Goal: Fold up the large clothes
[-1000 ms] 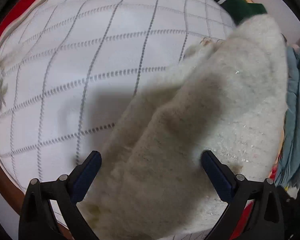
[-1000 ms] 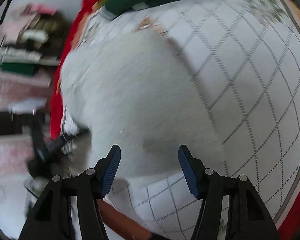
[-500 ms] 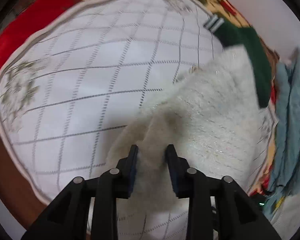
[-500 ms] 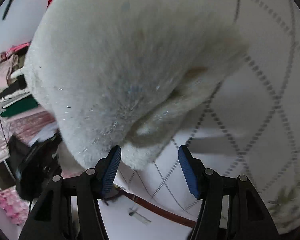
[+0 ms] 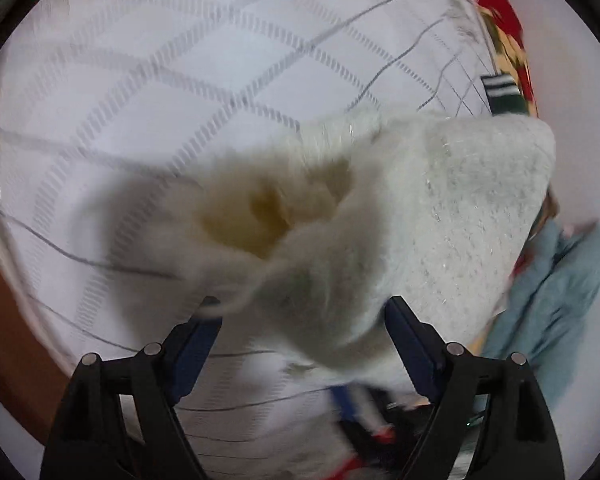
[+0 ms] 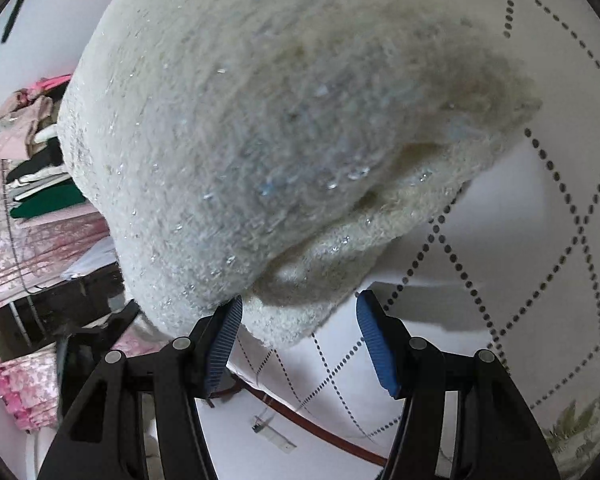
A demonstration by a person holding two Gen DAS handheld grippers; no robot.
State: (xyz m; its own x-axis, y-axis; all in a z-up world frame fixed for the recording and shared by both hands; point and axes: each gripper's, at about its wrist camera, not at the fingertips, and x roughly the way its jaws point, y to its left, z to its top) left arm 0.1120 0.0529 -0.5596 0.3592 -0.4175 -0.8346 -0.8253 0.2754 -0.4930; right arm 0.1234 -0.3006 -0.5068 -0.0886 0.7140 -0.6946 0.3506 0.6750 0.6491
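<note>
The fluffy white sweater (image 5: 440, 216) lies bunched on the quilted white bed cover (image 5: 148, 92), toward its right side, with a green striped cuff (image 5: 502, 94) at its far edge. The left hand-held gripper (image 5: 302, 320) is released, jaws wide, with a loose fold of knit sagging between them. The right hand-held gripper (image 6: 298, 320) is also spread apart, its left pad touching the sweater (image 6: 260, 120) near its lower hem. The knit looks soft, thick, light and floppy; it will likely sag and slide, so pinch a doubled edge or hem rather than the fuzzy face.
</note>
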